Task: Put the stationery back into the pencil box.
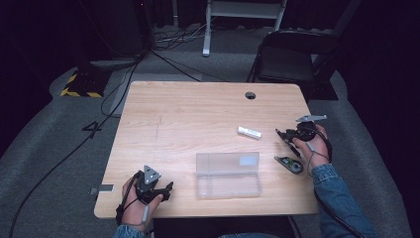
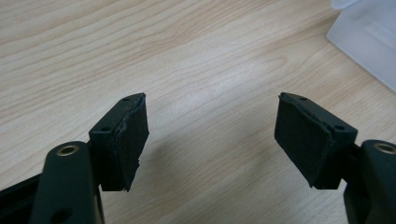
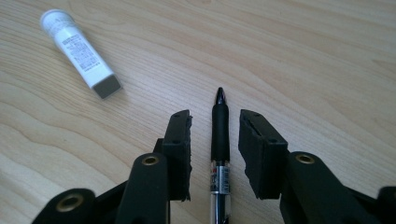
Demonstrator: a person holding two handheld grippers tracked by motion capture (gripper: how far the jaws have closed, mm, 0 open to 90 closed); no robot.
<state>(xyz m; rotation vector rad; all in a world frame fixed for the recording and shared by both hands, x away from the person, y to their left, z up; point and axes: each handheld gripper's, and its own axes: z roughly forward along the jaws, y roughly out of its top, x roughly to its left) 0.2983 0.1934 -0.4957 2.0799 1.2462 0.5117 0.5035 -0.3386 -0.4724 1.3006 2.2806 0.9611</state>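
A black pen (image 3: 219,135) lies on the wooden table (image 1: 198,109), tip pointing away, between the jaws of my right gripper (image 3: 215,114). A gap shows on each side of the pen, so the pads do not press it. In the high view the right gripper (image 1: 283,135) sits near the table's right edge and points left. A white tube (image 3: 79,51) lies up and to the left of it, also seen as the white tube (image 1: 249,132). My left gripper (image 1: 167,189) is at the front left, and its jaws (image 2: 212,100) stand open over bare wood.
A clear plastic box (image 1: 228,173) with its lid shut lies at the front middle; its corner (image 2: 369,42) shows to the right of the left gripper. A small dark gadget (image 1: 288,164) lies front right. A cable hole (image 1: 250,95) is at the back; a chair (image 1: 292,54) stands beyond.
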